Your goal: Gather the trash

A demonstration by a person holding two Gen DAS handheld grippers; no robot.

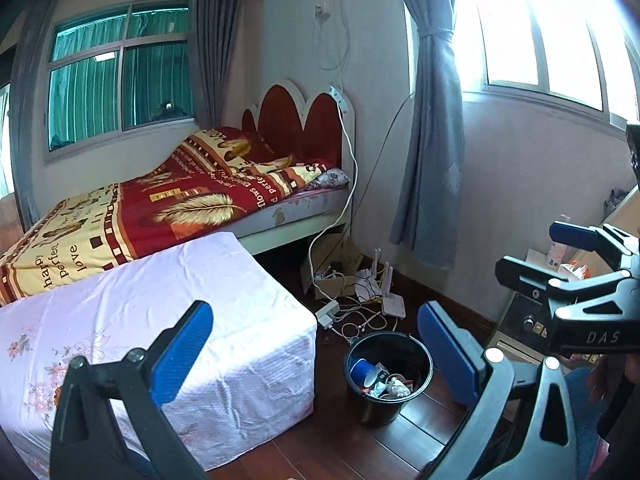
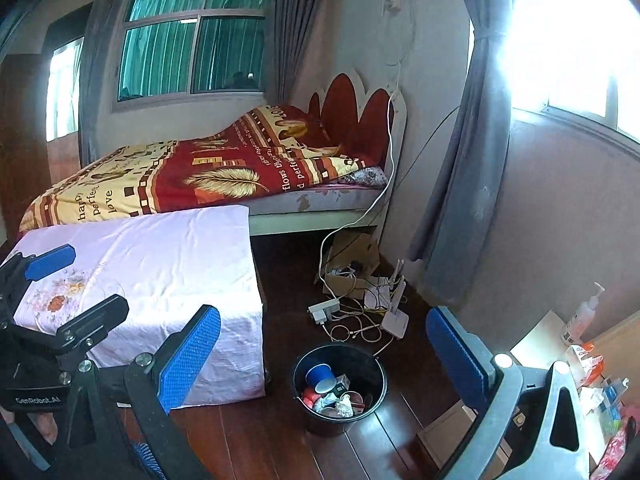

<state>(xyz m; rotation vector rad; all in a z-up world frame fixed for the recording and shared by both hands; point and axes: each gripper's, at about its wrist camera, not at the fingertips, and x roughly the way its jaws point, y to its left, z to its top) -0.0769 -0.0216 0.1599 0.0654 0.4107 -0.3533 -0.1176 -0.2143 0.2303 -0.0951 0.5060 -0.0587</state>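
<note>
Left wrist view shows my left gripper [image 1: 316,356] and right gripper [image 2: 324,356] jaws released and empty, poised above the trash-filled bucket [image 1: 387,376] at lower centre.

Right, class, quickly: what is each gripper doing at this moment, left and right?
Left gripper: open, holding nothing, above the floor near the black bucket.
Right gripper: open, holding nothing, also facing the bucket.
</note>
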